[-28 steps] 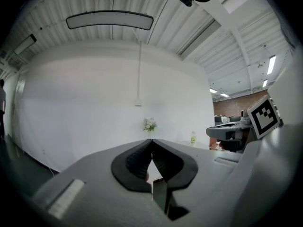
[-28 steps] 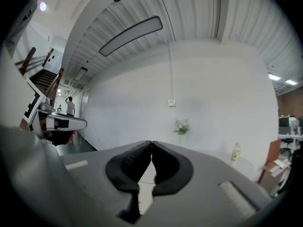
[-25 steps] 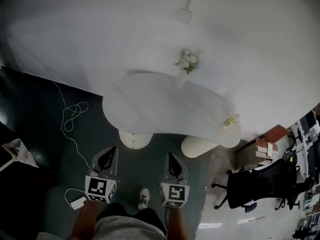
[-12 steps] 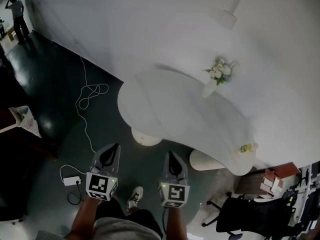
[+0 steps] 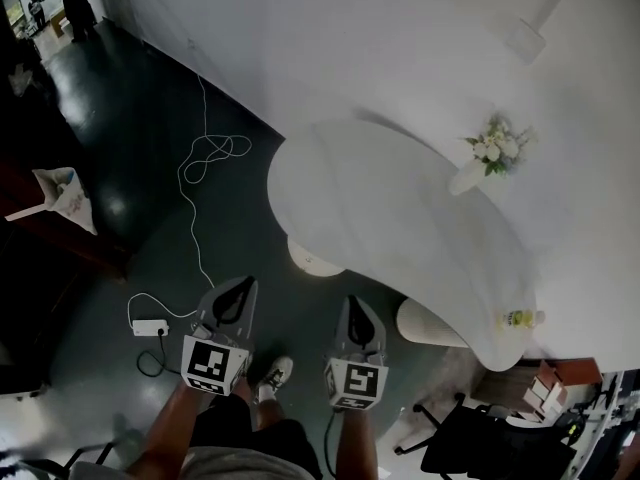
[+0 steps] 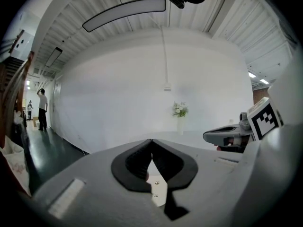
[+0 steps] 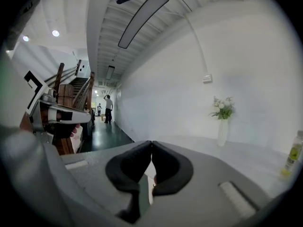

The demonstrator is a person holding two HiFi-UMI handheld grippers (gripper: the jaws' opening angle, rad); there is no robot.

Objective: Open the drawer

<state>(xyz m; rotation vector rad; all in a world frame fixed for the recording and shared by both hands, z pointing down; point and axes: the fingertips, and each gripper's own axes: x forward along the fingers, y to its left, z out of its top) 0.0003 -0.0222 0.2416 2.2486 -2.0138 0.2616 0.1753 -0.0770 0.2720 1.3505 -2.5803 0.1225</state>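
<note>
Both sets of jaws are pressed together with nothing in them. My left gripper [image 6: 151,143] and right gripper [image 7: 151,144] are side by side over the floor [image 5: 150,168], short of the white tabletop [image 5: 380,218] with the flower vase [image 5: 488,158]. There's no drawer in any view, so I guess there's nothing to grab yet.

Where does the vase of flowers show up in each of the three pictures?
Head view: upper right; the vase of flowers stands at the far edge of the white table.
Left gripper view: just right of centre, small, against the wall.
Right gripper view: right of centre, larger, on the table.
Shared landmark: the small white box on the wall above the vase, seen in all three.
</note>
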